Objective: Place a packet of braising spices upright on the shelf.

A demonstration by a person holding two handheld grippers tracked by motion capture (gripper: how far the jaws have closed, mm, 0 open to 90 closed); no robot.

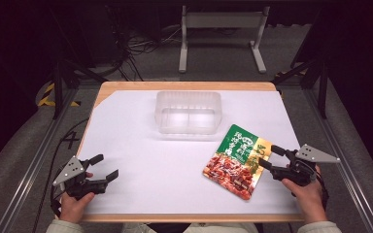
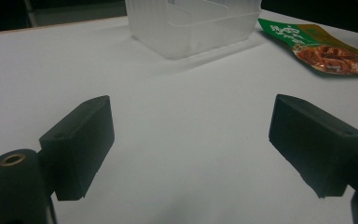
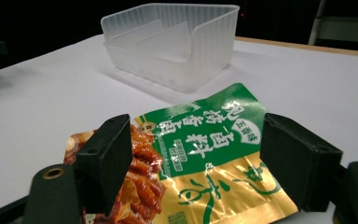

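A flat food pouch [image 1: 237,161], green and gold with a picture of red-brown food, lies on the white table right of centre. My right gripper [image 1: 271,158] is open at its right edge, and in the right gripper view the pouch [image 3: 200,149] lies between and beyond the two jaws, one at each side. A clear plastic bin [image 1: 188,112] with an inner divider stands at the back centre. My left gripper [image 1: 105,167] is open near the front left, with bare table between its jaws; its view shows the bin [image 2: 193,23] and the pouch [image 2: 324,46] far off.
The white sheet [image 1: 150,160] covers most of the wooden tabletop. Metal frame rails run along both sides of the table. A white stand [image 1: 221,36] and cables sit on the floor beyond the far edge.
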